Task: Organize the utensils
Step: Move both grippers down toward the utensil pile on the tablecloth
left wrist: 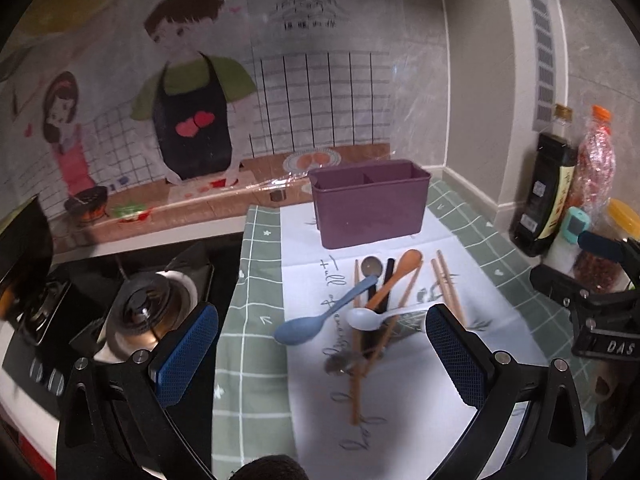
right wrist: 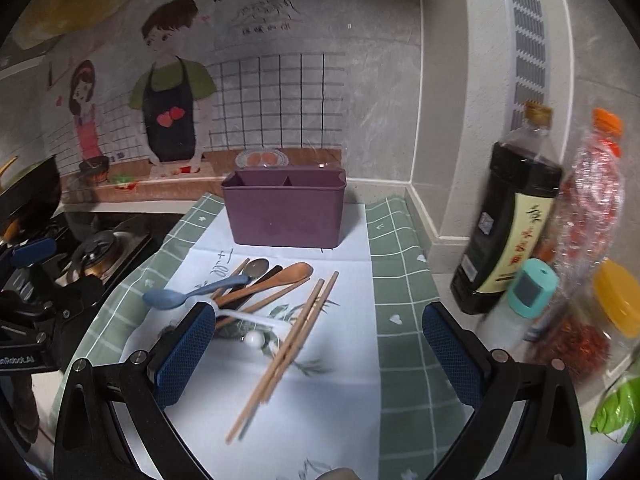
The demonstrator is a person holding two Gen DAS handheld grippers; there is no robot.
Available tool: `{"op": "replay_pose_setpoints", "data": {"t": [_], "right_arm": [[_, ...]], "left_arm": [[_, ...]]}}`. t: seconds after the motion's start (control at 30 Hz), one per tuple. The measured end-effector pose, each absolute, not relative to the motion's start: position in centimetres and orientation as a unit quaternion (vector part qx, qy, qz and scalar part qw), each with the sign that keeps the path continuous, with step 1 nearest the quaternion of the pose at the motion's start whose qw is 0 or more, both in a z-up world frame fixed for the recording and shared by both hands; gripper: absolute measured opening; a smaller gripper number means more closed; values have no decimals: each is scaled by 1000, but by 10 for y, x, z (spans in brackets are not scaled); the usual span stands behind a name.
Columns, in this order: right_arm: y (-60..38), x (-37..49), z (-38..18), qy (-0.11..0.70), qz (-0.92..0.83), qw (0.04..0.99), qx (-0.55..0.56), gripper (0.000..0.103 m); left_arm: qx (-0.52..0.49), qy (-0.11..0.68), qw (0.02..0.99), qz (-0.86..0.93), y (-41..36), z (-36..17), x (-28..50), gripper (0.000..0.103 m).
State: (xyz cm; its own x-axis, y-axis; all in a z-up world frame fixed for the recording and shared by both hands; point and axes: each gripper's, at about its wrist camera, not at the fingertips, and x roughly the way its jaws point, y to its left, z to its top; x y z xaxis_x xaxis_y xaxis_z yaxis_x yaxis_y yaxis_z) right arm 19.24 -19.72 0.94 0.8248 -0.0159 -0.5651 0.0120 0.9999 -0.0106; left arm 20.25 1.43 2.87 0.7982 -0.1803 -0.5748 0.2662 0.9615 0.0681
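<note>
Nearest to us, the left gripper (left wrist: 322, 354) hangs above the worktop (right wrist: 394, 280) with its jaws spread wide and nothing between them, and the right gripper (right wrist: 320, 354) does the same, jaws wide and empty. Just past the fingers we see the utensils lying in a loose heap on the white printed paper (left wrist: 400, 400) that covers the green checked cloth (left wrist: 240, 360). In the heap, the white spoon (left wrist: 366, 317) and the blue spoon (left wrist: 308, 326) lie closest to us, crossing over the wooden chopsticks (right wrist: 280, 356). Behind them we find the wooden spoon (left wrist: 394, 276), a black-handled piece (left wrist: 384, 284) and a metal spoon (left wrist: 371, 266) whose bowl points away from us. A second pair of chopsticks (left wrist: 448, 284) lies just beside the heap on its right. Farther back on the same paper stands the purple utensil holder (left wrist: 370, 204), upright, with a divider splitting it into two compartments; as far as we can look over its rim, both show no contents, and no utensil touches it. To the right, near the wall, we see a dark sauce bottle (right wrist: 508, 224) and an orange-capped bottle (right wrist: 596, 184). To the left sits the stove burner (left wrist: 148, 308).
</note>
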Motion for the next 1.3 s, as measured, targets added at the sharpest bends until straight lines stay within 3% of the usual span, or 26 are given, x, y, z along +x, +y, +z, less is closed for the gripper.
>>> {"op": "replay_pose_setpoints", "data": {"t": [0.33, 0.7, 0.77, 0.8, 0.9, 1.0, 1.03, 1.07, 1.3], "right_arm": [[-192, 254, 1, 345, -57, 937, 16, 103], [-211, 259, -18, 395, -91, 914, 18, 98], [-217, 256, -24, 404, -86, 911, 18, 95], [-221, 253, -26, 407, -77, 910, 17, 94], [-229, 251, -35, 412, -49, 910, 5, 83], [-235, 262, -49, 443, -13, 896, 11, 49], [-237, 268, -54, 452, 1, 892, 14, 31], [-237, 272, -57, 456, 9, 890, 15, 24], [-224, 316, -81, 482, 56, 873, 56, 24]], "left_arm": [[91, 319, 927, -177, 29, 12, 276, 103], [116, 389, 859, -310, 0, -24, 335, 103], [118, 414, 848, -309, -3, -36, 341, 99], [118, 423, 845, -305, -5, -41, 344, 90], [119, 454, 839, -275, -10, -56, 350, 73], [64, 482, 835, -258, -7, -58, 348, 61], [49, 481, 838, -251, -7, -56, 345, 58], [41, 475, 849, -229, -7, -53, 339, 52], [-34, 504, 850, -149, 5, -55, 313, 52]]}}
